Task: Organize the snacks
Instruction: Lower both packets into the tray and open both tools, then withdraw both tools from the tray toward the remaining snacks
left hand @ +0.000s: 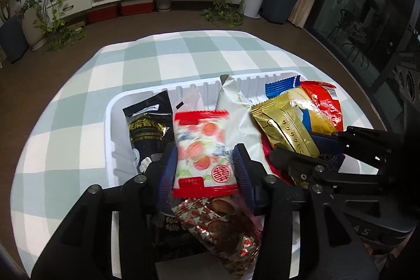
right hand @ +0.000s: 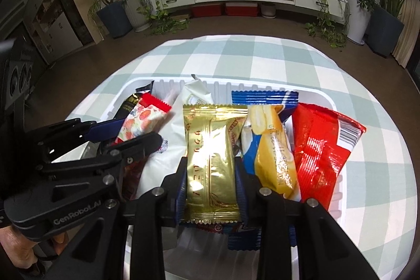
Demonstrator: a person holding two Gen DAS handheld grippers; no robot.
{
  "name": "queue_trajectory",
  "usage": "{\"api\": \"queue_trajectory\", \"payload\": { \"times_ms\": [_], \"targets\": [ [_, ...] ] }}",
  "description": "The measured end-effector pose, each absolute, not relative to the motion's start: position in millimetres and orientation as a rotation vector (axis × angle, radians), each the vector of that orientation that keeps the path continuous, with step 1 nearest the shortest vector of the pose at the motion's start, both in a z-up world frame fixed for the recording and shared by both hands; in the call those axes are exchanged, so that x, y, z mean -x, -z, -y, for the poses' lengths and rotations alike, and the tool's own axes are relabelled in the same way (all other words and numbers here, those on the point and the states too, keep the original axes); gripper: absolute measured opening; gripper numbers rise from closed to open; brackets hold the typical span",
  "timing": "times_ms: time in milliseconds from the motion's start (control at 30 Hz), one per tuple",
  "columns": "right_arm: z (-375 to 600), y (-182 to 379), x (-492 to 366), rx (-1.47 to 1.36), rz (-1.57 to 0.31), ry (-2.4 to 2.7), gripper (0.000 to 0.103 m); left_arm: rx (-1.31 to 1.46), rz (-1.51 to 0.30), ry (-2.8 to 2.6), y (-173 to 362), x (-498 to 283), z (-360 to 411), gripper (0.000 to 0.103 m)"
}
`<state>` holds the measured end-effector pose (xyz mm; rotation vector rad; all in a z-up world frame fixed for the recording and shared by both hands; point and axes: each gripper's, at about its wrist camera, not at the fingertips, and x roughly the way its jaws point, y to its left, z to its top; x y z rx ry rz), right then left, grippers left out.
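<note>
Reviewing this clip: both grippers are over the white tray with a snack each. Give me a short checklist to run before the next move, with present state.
1. Left gripper shut on the strawberry packet: ok.
2. Right gripper shut on the gold packet: ok.
3. Both packets held over the white tray: ok.
4. Gap between the two grippers: close together, cannot tell.
5. Free spot in the tray for either packet: cannot tell, packets overlap.
6. Red packet inside the tray rim: not ok, its end overhangs.
</note>
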<state>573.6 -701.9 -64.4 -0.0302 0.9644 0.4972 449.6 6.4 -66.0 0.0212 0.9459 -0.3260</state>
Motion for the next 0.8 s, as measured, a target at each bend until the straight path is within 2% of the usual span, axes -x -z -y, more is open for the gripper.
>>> {"api": "queue_trajectory", "payload": {
  "times_ms": [233,300,467,567,633,800],
  "targets": [
    [702,52,-567,0.042,-0.936,-0.490,0.044,-0.042,-0.924,0.296,53,-439,-8,0.046],
    [703,45,-562,0.048,-0.916,-0.484,0.051,-0.037,-0.914,0.296,47,-434,-10,0.047],
    [708,28,-546,0.051,-0.873,-0.487,0.065,-0.018,-0.879,0.279,27,-408,-20,0.061],
    [717,20,-529,0.033,-0.857,-0.507,0.080,0.003,-0.867,0.261,17,-384,-28,0.082],
    [727,15,-513,0.004,-0.848,-0.524,0.088,0.009,-0.856,0.233,12,-363,-33,0.102],
    [753,11,-473,-0.050,-0.827,-0.542,0.090,0.020,-0.860,0.210,8,-303,-37,0.103]
  ]
}}
